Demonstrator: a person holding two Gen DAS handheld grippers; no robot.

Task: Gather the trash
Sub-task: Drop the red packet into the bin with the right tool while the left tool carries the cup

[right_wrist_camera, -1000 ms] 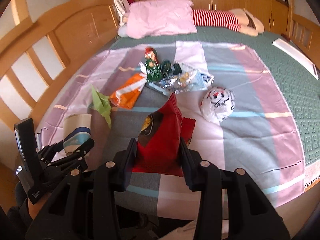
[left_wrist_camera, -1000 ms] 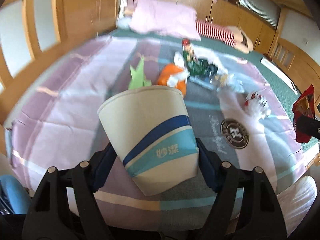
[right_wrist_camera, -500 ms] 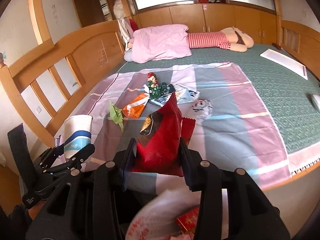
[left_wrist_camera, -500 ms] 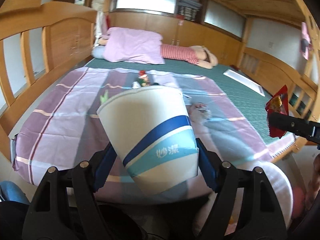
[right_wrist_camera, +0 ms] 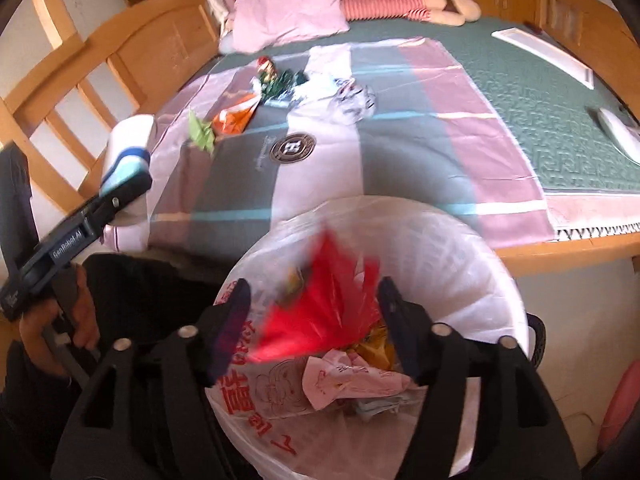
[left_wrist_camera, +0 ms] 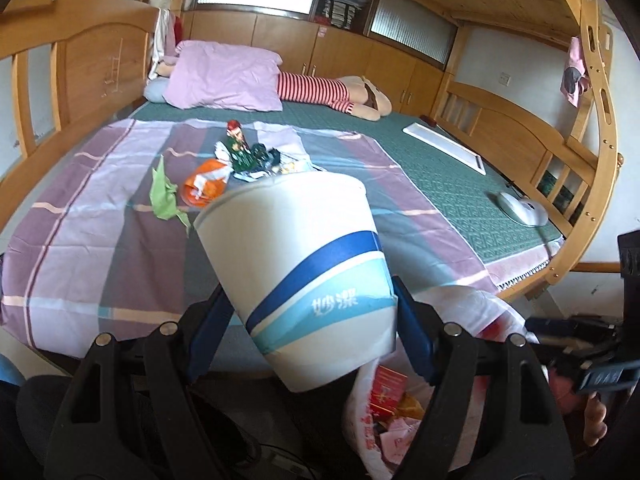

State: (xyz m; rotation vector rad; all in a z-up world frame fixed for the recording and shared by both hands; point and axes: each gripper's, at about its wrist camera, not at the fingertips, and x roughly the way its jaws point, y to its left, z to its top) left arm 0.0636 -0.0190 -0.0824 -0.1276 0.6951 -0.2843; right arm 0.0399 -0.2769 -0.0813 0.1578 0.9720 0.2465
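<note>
Red and glossy, the crinkled foil snack bag (right_wrist_camera: 320, 312) sits blurred between the spreading fingers of the right gripper (right_wrist_camera: 314, 320), directly above the mouth of the white plastic-lined trash bin (right_wrist_camera: 460, 264). The jaws are opening and the pads no longer press on the bag, which stands with its long axis roughly upright and appears to be dropping onto the crumpled pink and yellow wrappers inside.

The left gripper (left_wrist_camera: 308, 324) is clamped on a white paper cup with blue and teal bands (left_wrist_camera: 296, 264), held by its lower wall and tilted so the rim leans away toward the bed. In the left wrist view the bin's liner (left_wrist_camera: 472, 320) lies just to the right of and below the cup, so the cup probably needs a short carry rightward and a tip or release over the opening; the left hand is the one placed for that.

More litter remains on the striped pink, grey and purple sheet (left_wrist_camera: 100, 248): a folded green paper scrap (left_wrist_camera: 162, 192), an orange crinkled wrapper (left_wrist_camera: 204, 184), a dark green foil packet (left_wrist_camera: 244, 156) and, in the right wrist view, a crumpled white plastic bag (right_wrist_camera: 352, 100). All lie well beyond both grippers, toward the middle of the bed.
</note>
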